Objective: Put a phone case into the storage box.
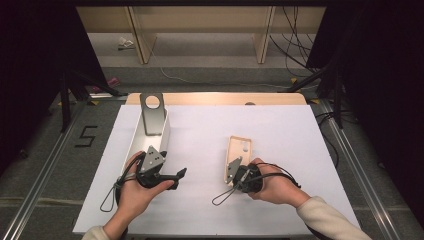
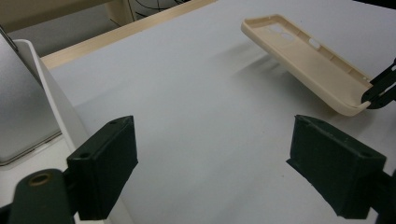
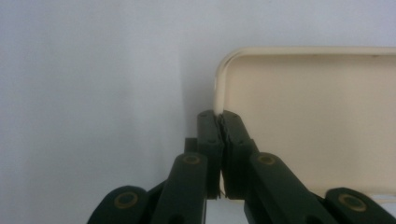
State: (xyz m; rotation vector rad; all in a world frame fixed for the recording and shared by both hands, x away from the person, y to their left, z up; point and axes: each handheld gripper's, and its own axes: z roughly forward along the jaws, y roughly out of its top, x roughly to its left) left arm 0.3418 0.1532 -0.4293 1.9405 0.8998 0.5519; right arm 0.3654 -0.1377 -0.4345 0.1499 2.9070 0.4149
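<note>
Pinching phone case (image 3: 317, 121) rim: right hand-held gripper (image 3: 219, 119), clenched | left hand-held gripper (image 2: 212, 168): released | case's far end cropped

A: Colour of the phone case (image 2: 306, 58) between the right gripper's (image 3: 219, 122) jaws?
B: Plain cream, unpatterned; the jaws are black.
A: And beneath the jaws?
B: A white surface (image 1: 280, 135); the tray (image 1: 165, 136) beside the left gripper (image 2: 212, 168) is white too.
</note>
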